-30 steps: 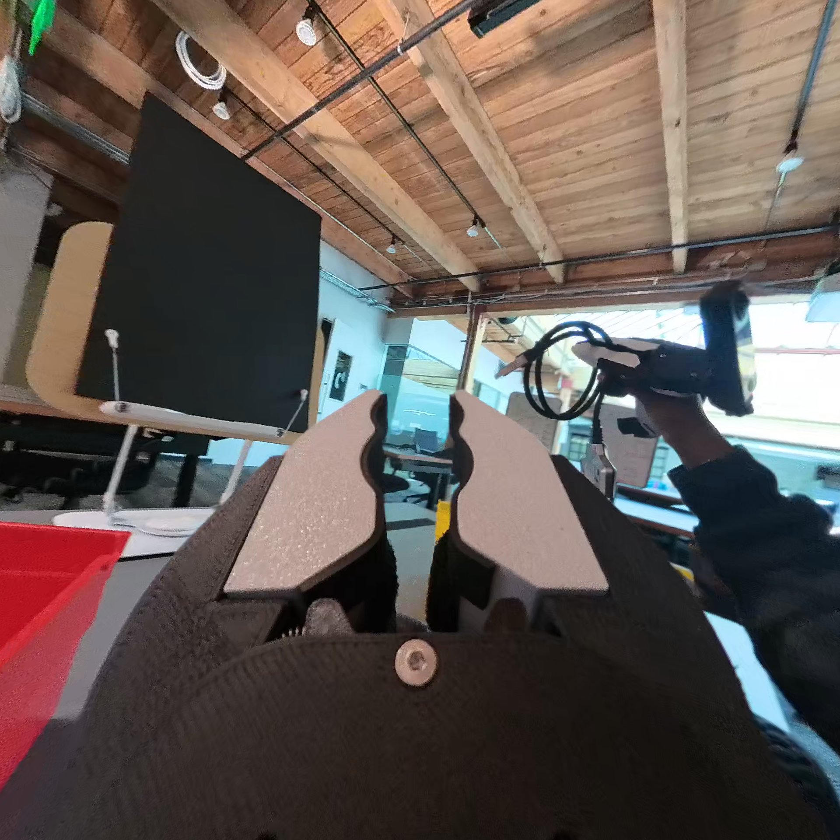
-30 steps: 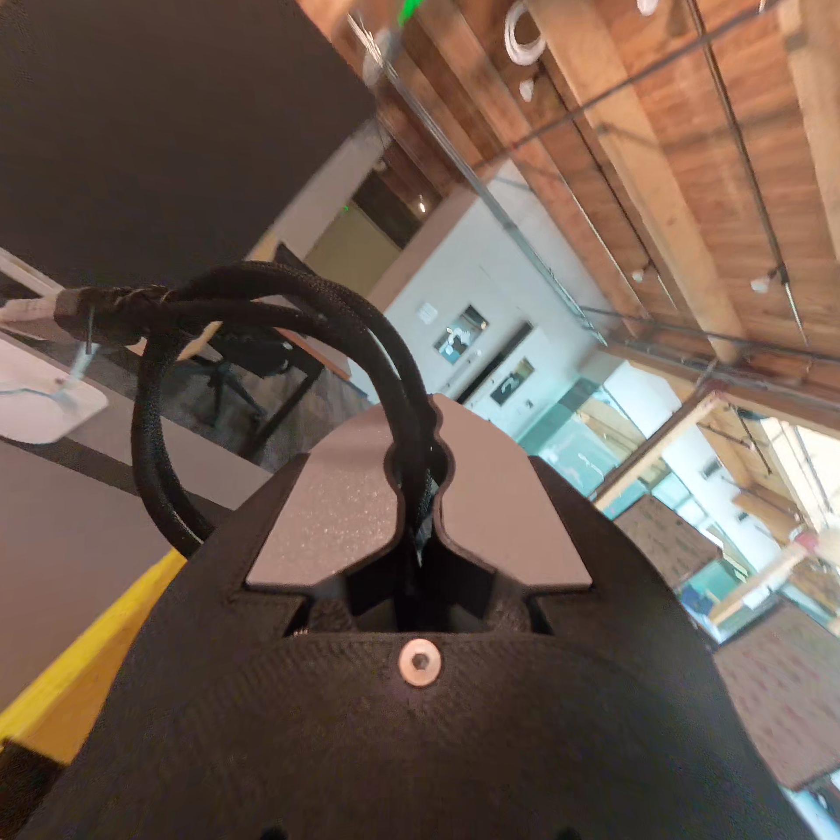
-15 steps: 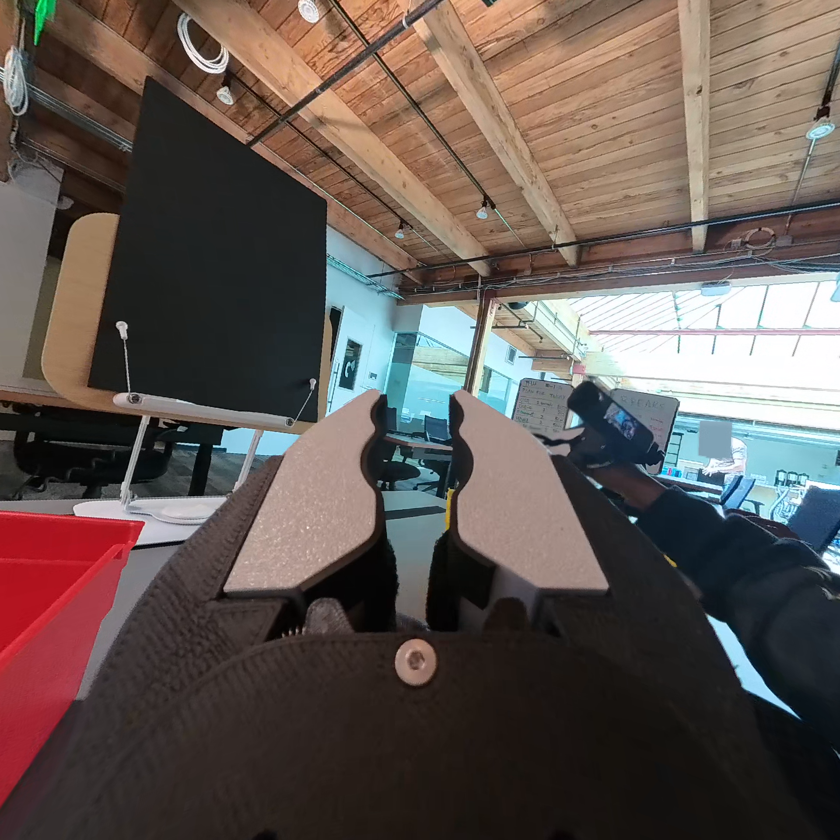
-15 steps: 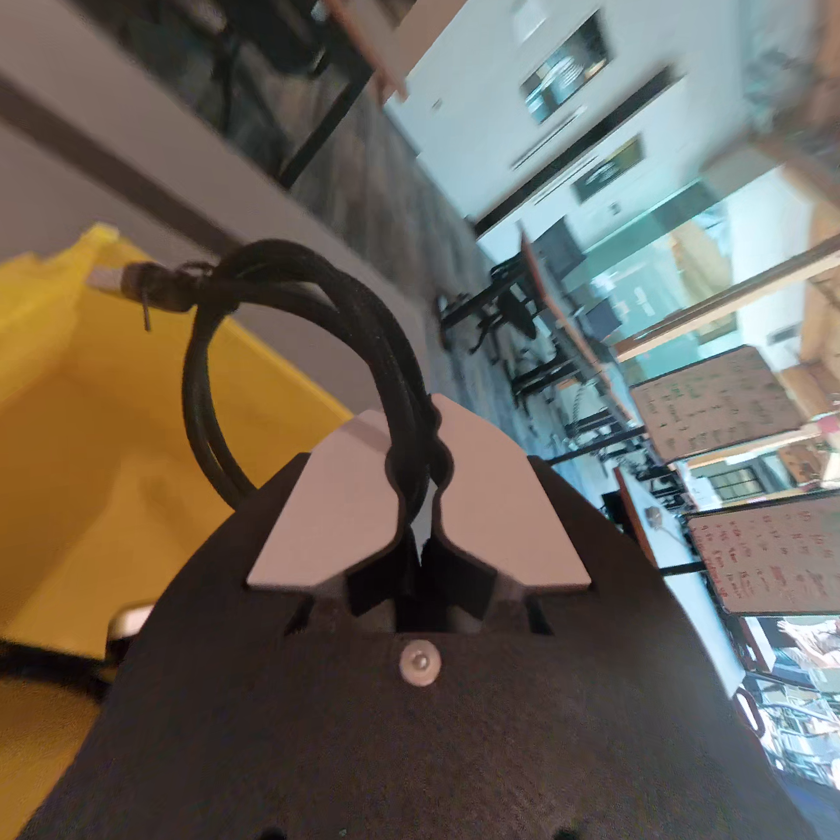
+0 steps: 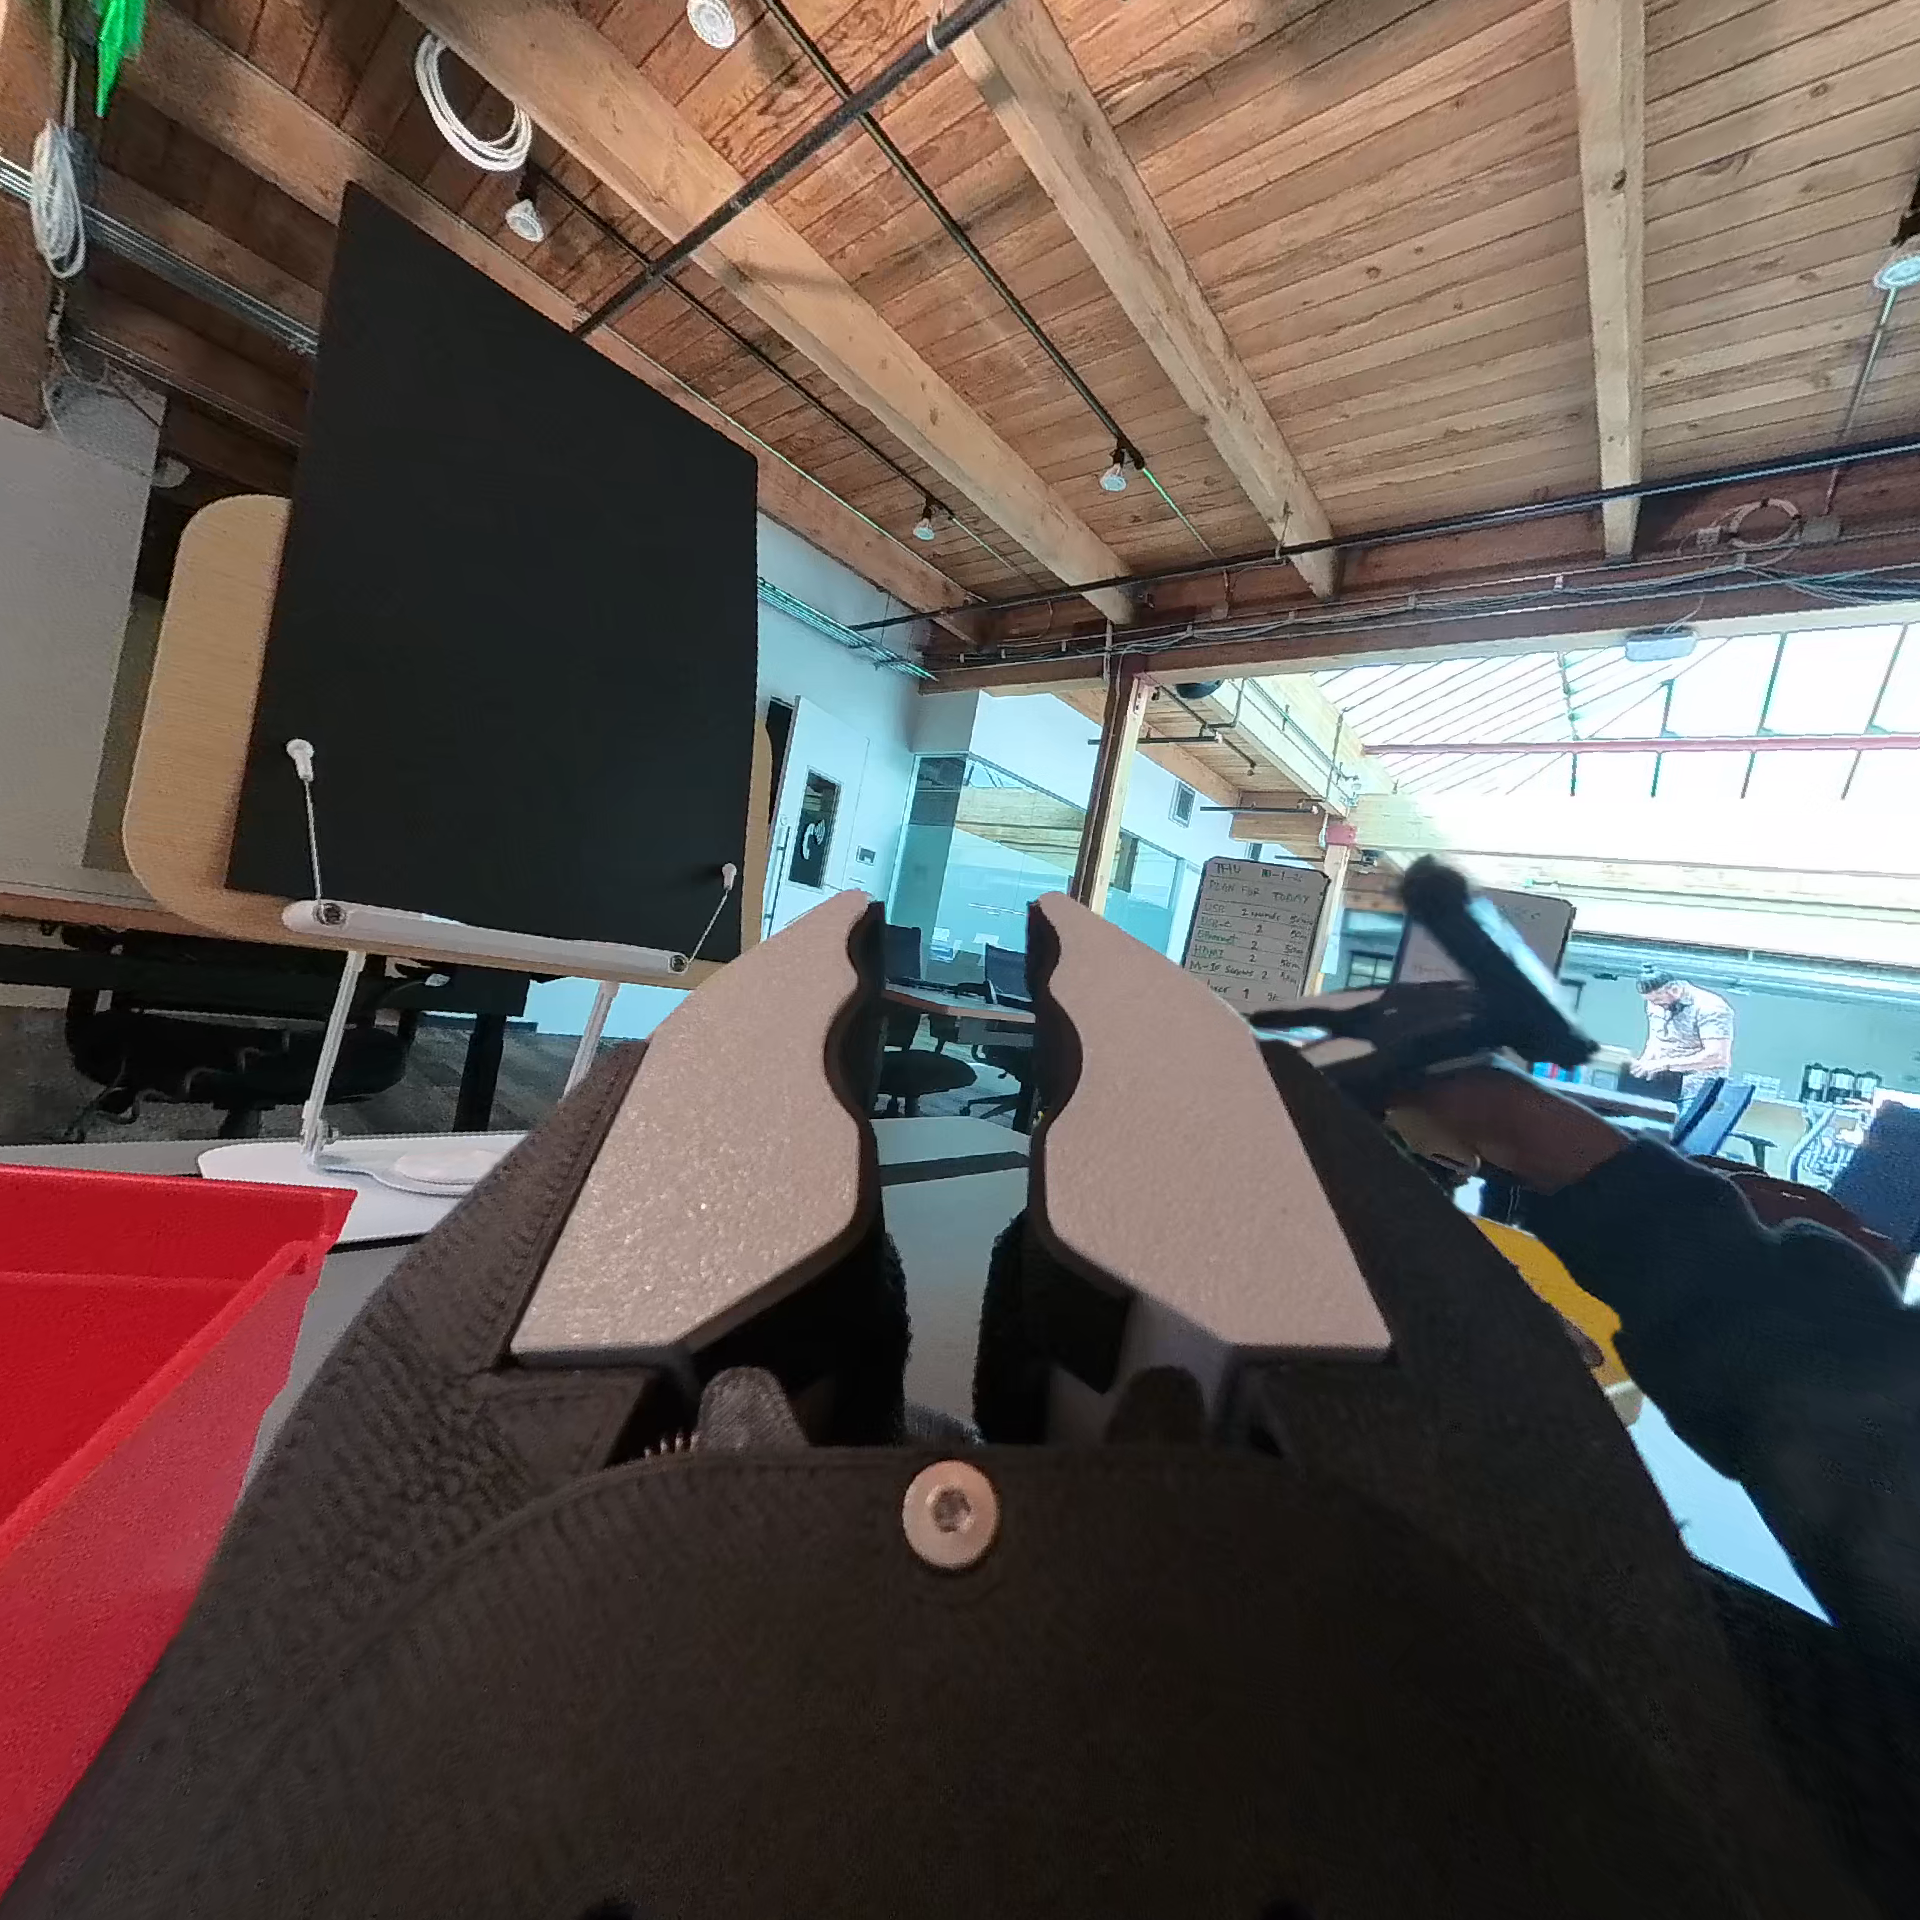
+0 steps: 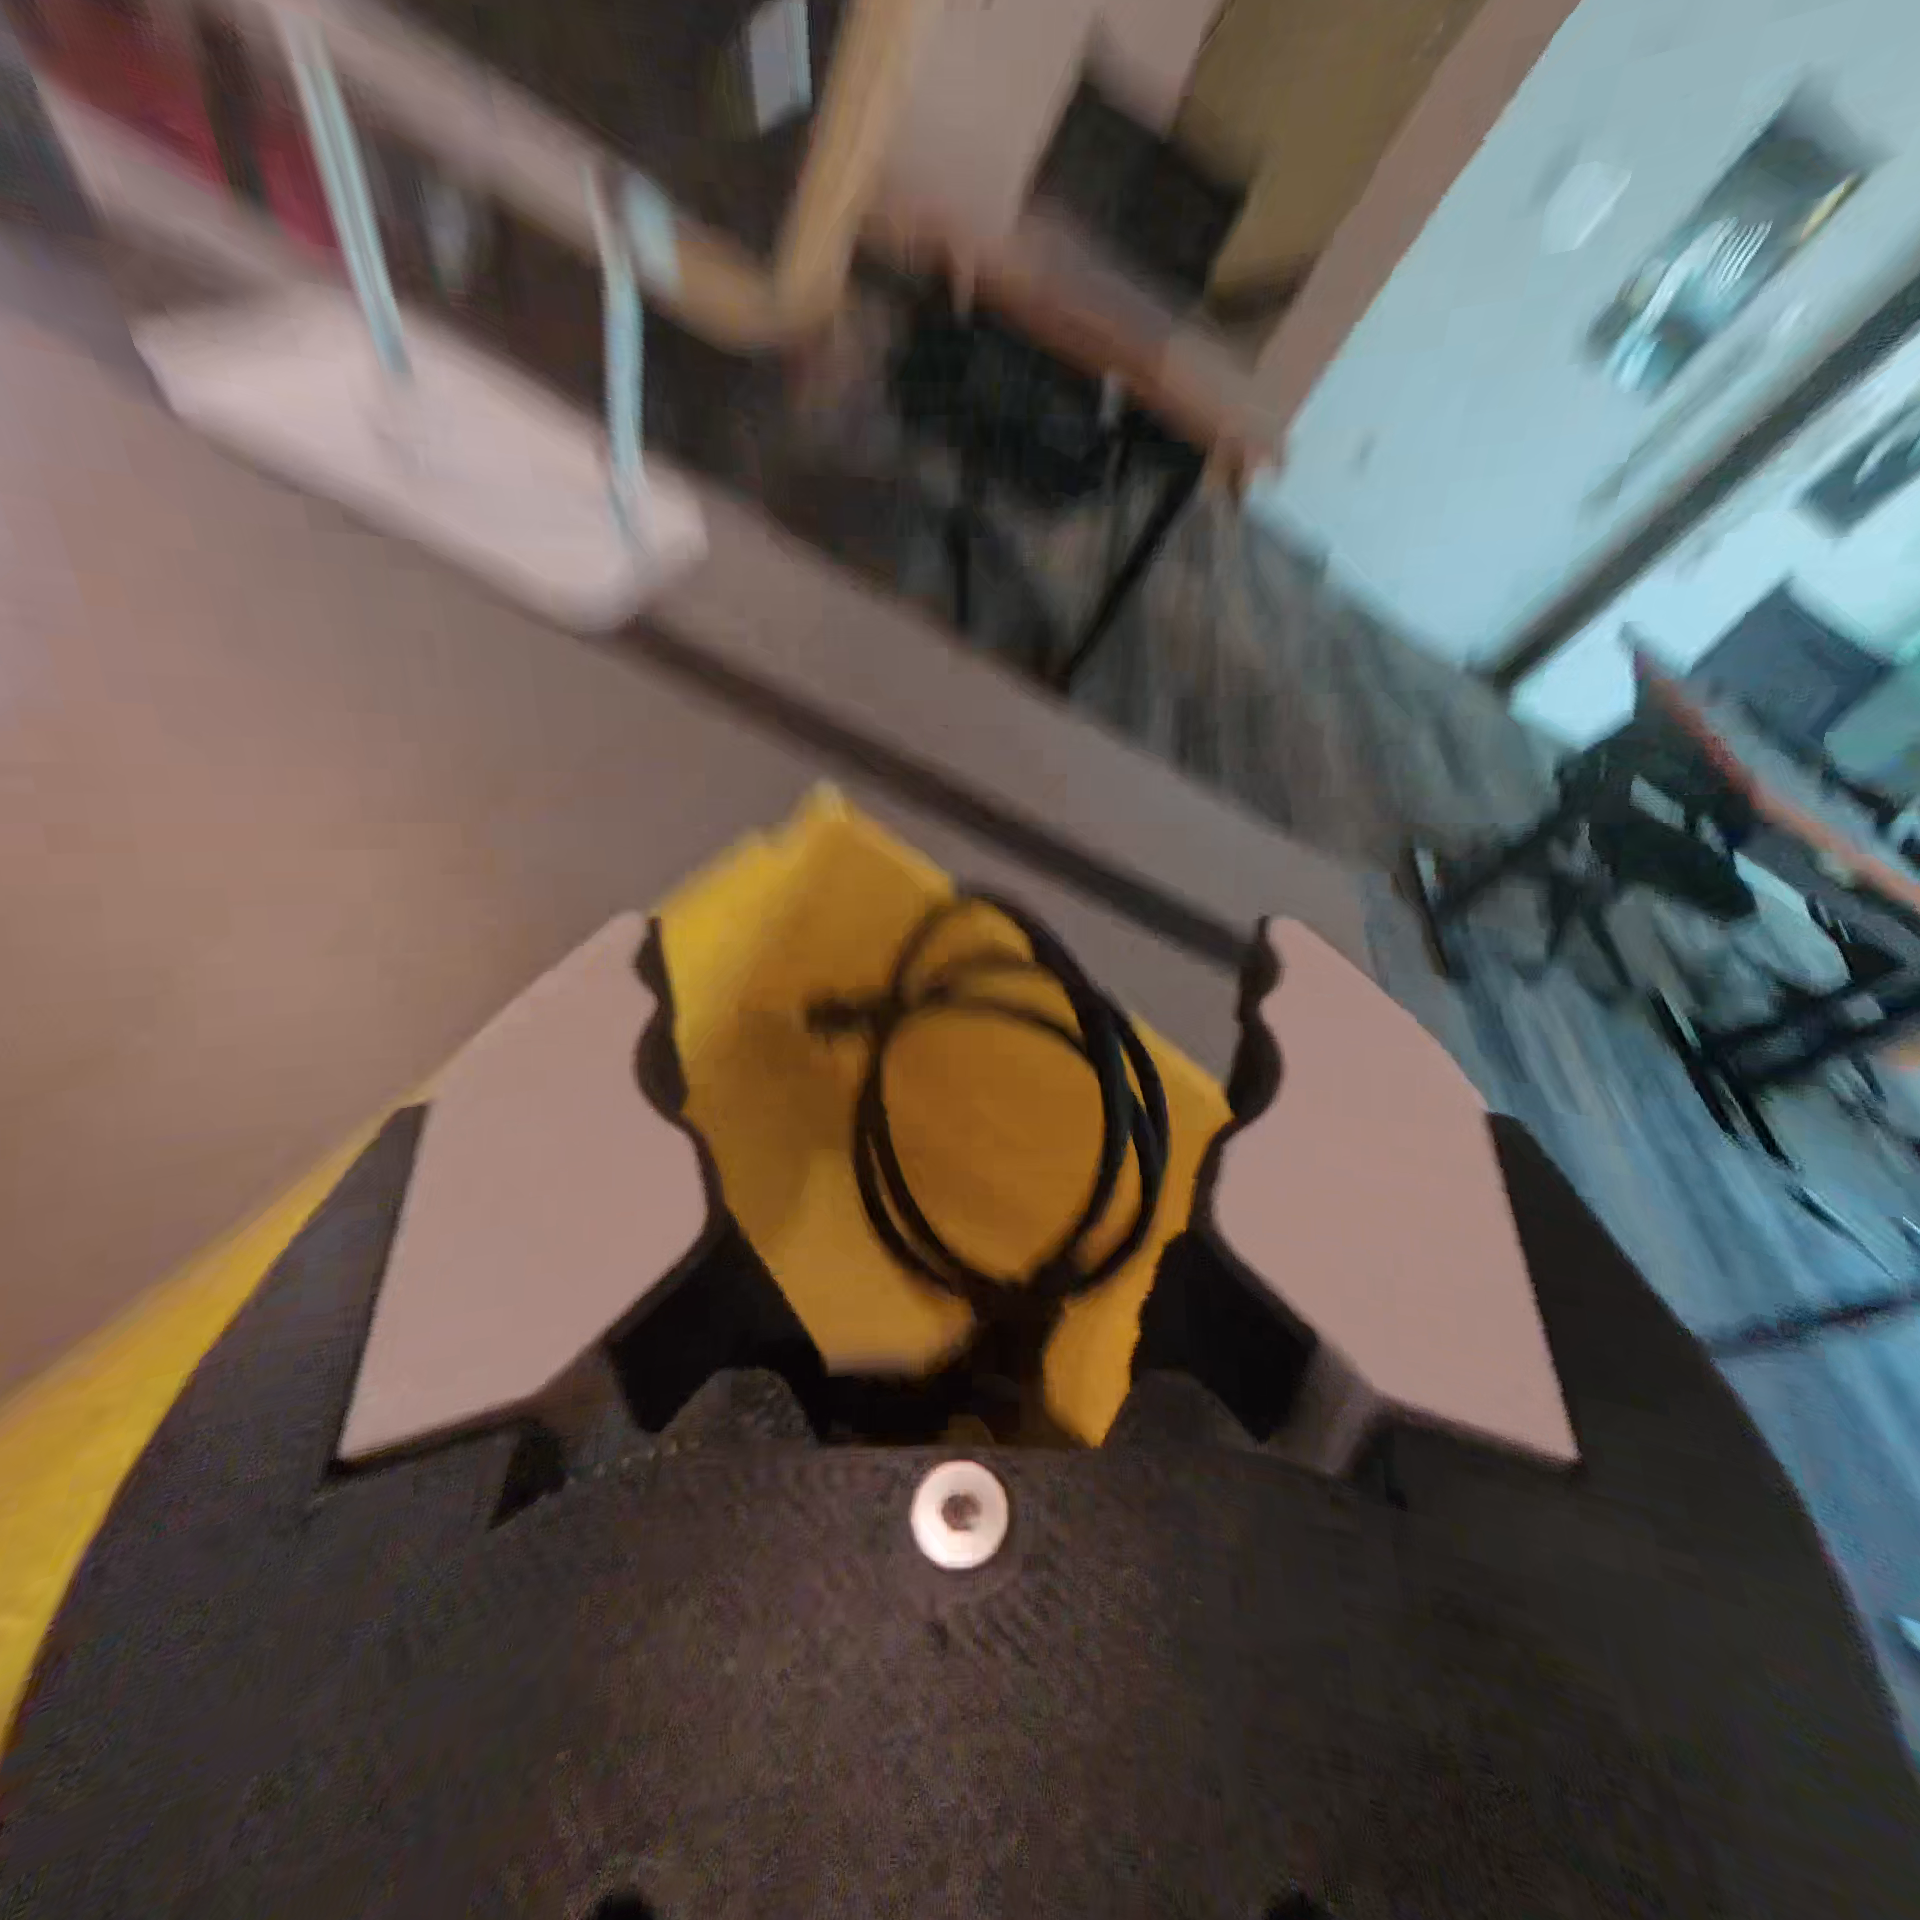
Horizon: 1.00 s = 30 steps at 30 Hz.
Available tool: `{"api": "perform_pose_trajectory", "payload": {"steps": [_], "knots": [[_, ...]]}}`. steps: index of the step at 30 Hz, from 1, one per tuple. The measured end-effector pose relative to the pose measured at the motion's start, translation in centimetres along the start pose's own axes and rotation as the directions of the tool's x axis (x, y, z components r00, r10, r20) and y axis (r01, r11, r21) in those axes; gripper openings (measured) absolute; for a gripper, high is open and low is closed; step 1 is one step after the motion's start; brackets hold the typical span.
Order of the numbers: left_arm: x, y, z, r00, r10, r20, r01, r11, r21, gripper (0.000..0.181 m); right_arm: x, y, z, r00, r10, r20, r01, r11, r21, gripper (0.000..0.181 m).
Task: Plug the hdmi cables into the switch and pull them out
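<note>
The right claw (image 6: 951, 1023) is standing wide open and gripping nothing; the coiled cable (image 6: 1013, 1107) is lying in the yellow bin (image 6: 779, 1039) just ahead, between its fingers, apparently dropped for storage. The left claw (image 5: 954, 961) is idling slightly parted and empty beside the red bin (image 5: 135, 1340). No switch is showing.
</note>
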<state>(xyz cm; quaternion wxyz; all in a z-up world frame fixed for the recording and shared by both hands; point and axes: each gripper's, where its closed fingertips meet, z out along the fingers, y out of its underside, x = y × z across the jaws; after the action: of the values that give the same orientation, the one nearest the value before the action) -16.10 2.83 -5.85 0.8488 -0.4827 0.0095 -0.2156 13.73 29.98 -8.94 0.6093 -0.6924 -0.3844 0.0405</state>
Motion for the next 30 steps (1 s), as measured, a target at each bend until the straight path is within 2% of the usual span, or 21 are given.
{"api": "perform_pose_trajectory", "payload": {"steps": [1, 2, 3, 4, 5, 6, 7, 8, 9, 10, 11, 13, 17, 19, 21, 22, 23, 25, 27, 29, 30], "knots": [[0.0, 0.0, 0.0, 1.000, -0.004, -0.002, 0.004, 1.000, 0.000, 0.025, -0.7, -3.0, -1.7, 0.998, 0.057, 0.002, -0.057, 0.984, 0.167, 0.113], [0.0, 0.0, 0.0, 1.000, -0.007, -0.004, 0.007, 1.000, -0.001, 0.025, -1.6, -6.2, -4.0, 0.993, 0.114, 0.018, -0.112, 0.928, 0.356, 0.119], [0.0, 0.1, 0.0, 1.000, -0.007, -0.004, 0.007, 1.000, -0.003, 0.025, -2.6, -9.2, -6.8, 0.983, 0.177, 0.044, -0.172, 0.819, 0.547, 0.119], [0.1, 0.1, 0.1, 1.000, -0.005, -0.004, 0.005, 1.000, -0.005, 0.025, -3.4, -11.8, -10.2, 0.965, 0.250, 0.082, -0.231, 0.660, 0.715, 0.115], [0.1, 0.1, 0.1, 1.000, -0.003, -0.003, 0.003, 1.000, -0.006, 0.025, -4.2, -13.4, -13.8, 0.940, 0.315, 0.130, -0.272, 0.466, 0.842, 0.104], [0.1, 0.1, 0.1, 1.000, -0.002, -0.004, 0.002, 1.000, -0.007, 0.025, -5.4, -14.1, -17.4, 0.922, 0.342, 0.179, -0.280, 0.274, 0.920, 0.093], [0.1, 0.1, 0.1, 1.000, 0.000, -0.005, 0.000, 1.000, -0.006, 0.025, -6.9, -14.0, -20.3, 0.916, 0.341, 0.213, -0.269, 0.126, 0.955, 0.082], [0.2, 0.0, 0.1, 1.000, 0.002, -0.005, -0.002, 1.000, -0.004, 0.025, -8.8, -13.8, -22.3, 0.926, 0.312, 0.215, -0.236, 0.030, 0.971, 0.071], [0.2, 0.0, 0.0, 1.000, 0.004, -0.006, -0.005, 1.000, -0.003, 0.025, -11.1, -13.6, -22.9, 0.944, 0.264, 0.196, -0.204, 0.003, 0.979, 0.074], [0.3, -0.1, 0.0, 1.000, 0.006, -0.006, -0.006, 1.000, -0.002, 0.025, -13.3, -13.4, -22.2, 0.960, 0.224, 0.165, -0.181, 0.050, 0.982, 0.079], [0.3, -0.2, 0.0, 1.000, 0.007, -0.008, -0.007, 1.000, -0.001, 0.025, -15.3, -13.1, -20.7, 0.974, 0.186, 0.132, -0.158, 0.128, 0.979, 0.083], [0.5, -0.5, 0.0, 1.000, 0.005, -0.012, -0.005, 1.000, 0.004, 0.025, -18.1, -12.4, -18.4, 0.979, 0.133, 0.153, -0.181, 0.238, 0.954, 0.084], [1.0, -1.7, 0.0, 0.999, 0.019, -0.040, -0.021, 0.998, -0.051, 0.025, -21.2, -11.8, -16.7, 0.949, 0.075, 0.305, -0.312, 0.315, 0.896, 0.084], [1.8, -2.5, -0.5, 0.994, 0.046, -0.096, -0.061, 0.986, -0.157, 0.029, -21.8, -11.7, -15.8, 0.945, 0.062, 0.320, -0.320, 0.363, 0.875, 0.084], [2.3, -3.4, -2.0, 0.982, 0.102, -0.160, -0.144, 0.949, -0.281, 0.036, -21.8, -11.6, -15.4, 0.942, 0.065, 0.328, -0.328, 0.382, 0.864, 0.083], [1.7, -4.0, -3.0, 0.977, 0.150, -0.153, -0.194, 0.924, -0.329, 0.040, -21.7, -11.5, -15.3, 0.939, 0.075, 0.336, -0.338, 0.385, 0.859, 0.083], [0.4, -5.0, -4.1, 0.973, 0.208, -0.099, -0.230, 0.905, -0.358, 0.045, -21.5, -11.5, -15.3, 0.935, 0.085, 0.343, -0.349, 0.383, 0.855, 0.083], [-4.5, -7.3, -6.7, 0.944, 0.303, 0.133, -0.230, 0.890, -0.395, 0.056, -21.1, -11.4, -15.2, 0.930, 0.101, 0.353, -0.364, 0.379, 0.851, 0.082], [-10.3, -8.8, -10.4, 0.861, 0.337, 0.380, -0.167, 0.894, -0.415, 0.058, -21.1, -11.3, -15.0, 0.925, 0.110, 0.364, -0.377, 0.389, 0.841, 0.080], [-14.9, -7.6, -14.0, 0.805, 0.285, 0.520, -0.026, 0.893, -0.449, 0.058, -21.3, -11.3, -14.7, 0.920, 0.107, 0.378, -0.387, 0.406, 0.828, 0.079], [-16.2, -6.2, -15.3, 0.806, 0.228, 0.546, 0.071, 0.879, -0.471, 0.058, -21.5, -11.2, -14.5, 0.919, 0.101, 0.381, -0.387, 0.415, 0.823, 0.079]]}}
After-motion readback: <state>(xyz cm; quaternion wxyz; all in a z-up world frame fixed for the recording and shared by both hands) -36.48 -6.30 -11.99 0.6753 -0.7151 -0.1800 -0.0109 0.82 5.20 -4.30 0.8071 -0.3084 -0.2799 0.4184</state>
